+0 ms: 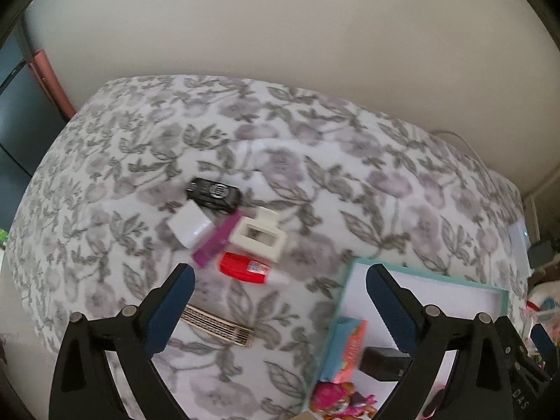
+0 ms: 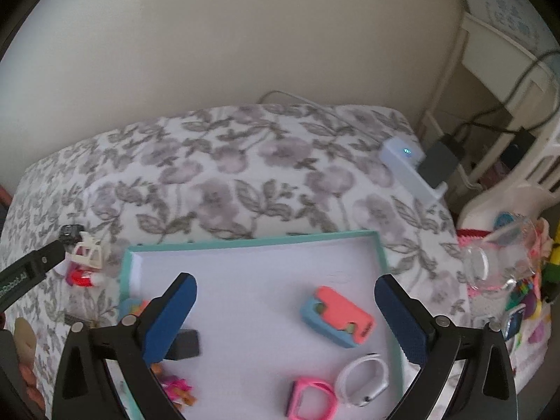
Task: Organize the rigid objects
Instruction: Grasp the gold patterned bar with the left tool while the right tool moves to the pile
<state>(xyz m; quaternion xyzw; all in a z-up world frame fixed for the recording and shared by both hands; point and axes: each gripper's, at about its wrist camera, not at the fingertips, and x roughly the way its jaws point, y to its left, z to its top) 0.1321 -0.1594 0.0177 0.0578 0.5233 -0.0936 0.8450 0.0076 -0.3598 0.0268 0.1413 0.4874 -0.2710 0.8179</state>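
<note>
Rigid small objects lie in two groups on a bed covered with a white quilt printed with grey leaves and mauve flowers (image 1: 315, 161). One cluster sits on the quilt ahead of the left gripper (image 1: 280, 301), beyond its fingertips and apart from them: a black toy car (image 1: 213, 192), a white cube-shaped box (image 1: 190, 225), a flat purple plastic strip (image 1: 218, 241), a cream rectangular frame-like piece (image 1: 259, 236) and a red-and-white tube (image 1: 245, 267), all touching or just beside one another. A patterned beige strip (image 1: 220, 325) lies nearer, partly behind the left finger. Both jaws of this gripper stand wide apart with nothing between them.

The right gripper (image 2: 285, 315) hangs over a shallow white tray with a teal rim (image 2: 252, 241), its jaws also spread wide and holding nothing. Between and below its fingers on the tray floor lie a coral-and-blue case (image 2: 337, 316), a white watch band (image 2: 364, 376) and a pink square ring-shaped piece (image 2: 313, 397); a dark grey block (image 2: 185, 344) sits just behind the left finger, with a pink toy figure (image 2: 176, 386) near it.

A plain cream wall rises behind the bed. A white device with a lit blue dot (image 2: 407, 161) rests at the quilt's far right edge, with cables and white furniture beyond.
</note>
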